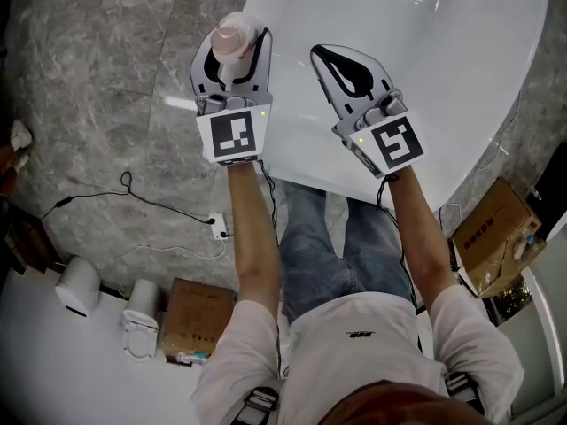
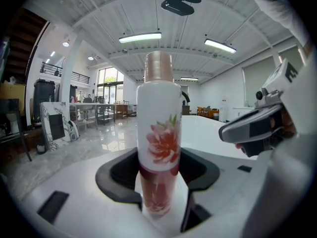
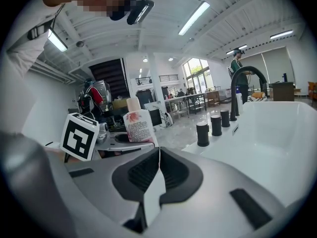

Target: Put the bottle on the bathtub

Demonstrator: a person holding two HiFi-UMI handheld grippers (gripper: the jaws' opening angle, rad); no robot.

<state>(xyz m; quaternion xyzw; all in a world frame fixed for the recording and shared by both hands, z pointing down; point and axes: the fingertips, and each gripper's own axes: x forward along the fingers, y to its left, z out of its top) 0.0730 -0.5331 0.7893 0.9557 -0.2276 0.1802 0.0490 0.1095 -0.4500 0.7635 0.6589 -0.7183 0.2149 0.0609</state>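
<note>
left claw (image 1: 237, 50) clamped on bottle (image 2: 158, 133), gripping low on body. bottle upright, pink cap on top, flower print showing. sits right at bathtub (image 1: 425, 87) left rim, can't tell if base touches. right claw (image 3: 157, 157) pinched fully together, nothing in it, over white rim. black tap knobs (image 3: 202, 134) further along.

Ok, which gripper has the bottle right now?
The left gripper: its jaws are shut on the upright flowered bottle. The right gripper has its jaws together with nothing between them.
</note>
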